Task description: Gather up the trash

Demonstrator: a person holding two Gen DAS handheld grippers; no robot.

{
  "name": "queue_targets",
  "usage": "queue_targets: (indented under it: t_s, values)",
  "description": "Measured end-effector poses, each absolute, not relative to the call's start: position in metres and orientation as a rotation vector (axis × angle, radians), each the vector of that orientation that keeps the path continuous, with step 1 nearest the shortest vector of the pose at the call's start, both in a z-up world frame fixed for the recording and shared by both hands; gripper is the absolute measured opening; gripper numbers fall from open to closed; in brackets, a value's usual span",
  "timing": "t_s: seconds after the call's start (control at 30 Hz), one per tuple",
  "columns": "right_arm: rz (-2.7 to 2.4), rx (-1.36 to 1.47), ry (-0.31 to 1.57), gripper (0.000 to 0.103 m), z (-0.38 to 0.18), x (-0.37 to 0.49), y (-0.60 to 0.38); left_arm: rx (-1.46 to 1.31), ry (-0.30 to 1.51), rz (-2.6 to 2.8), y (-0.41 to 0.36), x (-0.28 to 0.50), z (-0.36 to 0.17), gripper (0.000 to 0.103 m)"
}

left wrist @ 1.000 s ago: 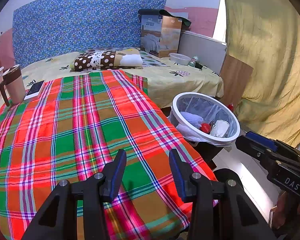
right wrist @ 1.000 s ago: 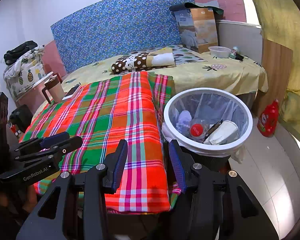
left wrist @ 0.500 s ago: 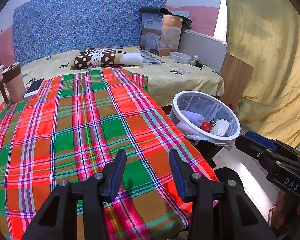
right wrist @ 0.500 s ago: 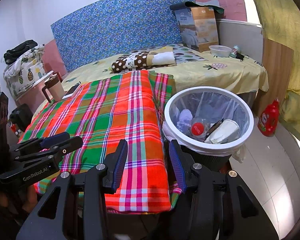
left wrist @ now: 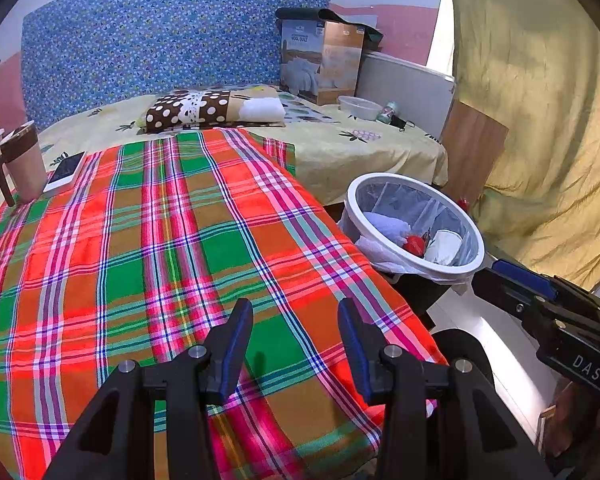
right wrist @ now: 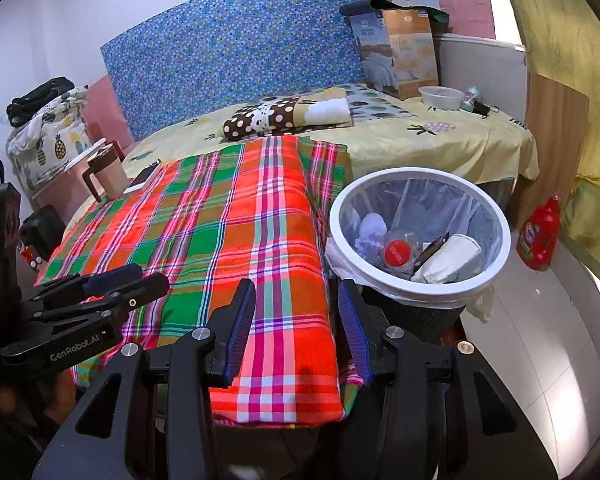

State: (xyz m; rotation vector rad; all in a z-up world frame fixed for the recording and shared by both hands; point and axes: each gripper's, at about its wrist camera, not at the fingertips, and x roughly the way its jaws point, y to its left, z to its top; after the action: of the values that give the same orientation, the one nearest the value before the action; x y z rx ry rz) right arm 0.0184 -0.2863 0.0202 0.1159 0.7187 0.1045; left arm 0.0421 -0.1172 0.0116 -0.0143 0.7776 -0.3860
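Observation:
A white-rimmed trash bin (left wrist: 440, 270) (right wrist: 420, 286) with a clear liner stands on the floor beside the bed's corner. Inside lie a crushed bottle with a red cap (right wrist: 398, 252), a white paper cup (right wrist: 456, 258) and crumpled tissue (right wrist: 372, 228). My left gripper (left wrist: 294, 320) hovers open over the red and green plaid cloth (left wrist: 160, 240), with nothing between its fingers. My right gripper (right wrist: 296, 300) is open and empty above the cloth's corner, just left of the bin. Each gripper shows in the other's view: the right gripper (left wrist: 496, 276) and the left gripper (right wrist: 140, 280).
A brown-topped mug (left wrist: 22, 164) and a phone (left wrist: 66, 168) sit at the cloth's far left. A dotted pillow (left wrist: 212, 108), a cardboard box (left wrist: 324, 64) and a plastic bowl (left wrist: 358, 106) lie farther back. A red detergent bottle (right wrist: 540, 236) stands on the floor by a yellow curtain (left wrist: 540, 120).

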Motion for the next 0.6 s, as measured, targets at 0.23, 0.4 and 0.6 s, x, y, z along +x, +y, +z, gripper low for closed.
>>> queue_targets:
  t_s: [0.23, 0.4, 0.6]
  values:
    - [0.104, 0.117, 0.727, 0.045, 0.0195, 0.0213, -0.287, -0.02, 0.783, -0.391, -0.1172, 0.0426, 0.0093, 0.044]
    - [0.105, 0.118, 0.728, 0.045, 0.0192, 0.0212, -0.2874, -0.001, 0.764, -0.38, -0.1193, 0.0412, 0.0108, 0.044]
    - [0.104, 0.118, 0.727, 0.045, 0.0197, 0.0216, -0.2873, 0.011, 0.757, -0.369, -0.1208, 0.0396, 0.0112, 0.044]
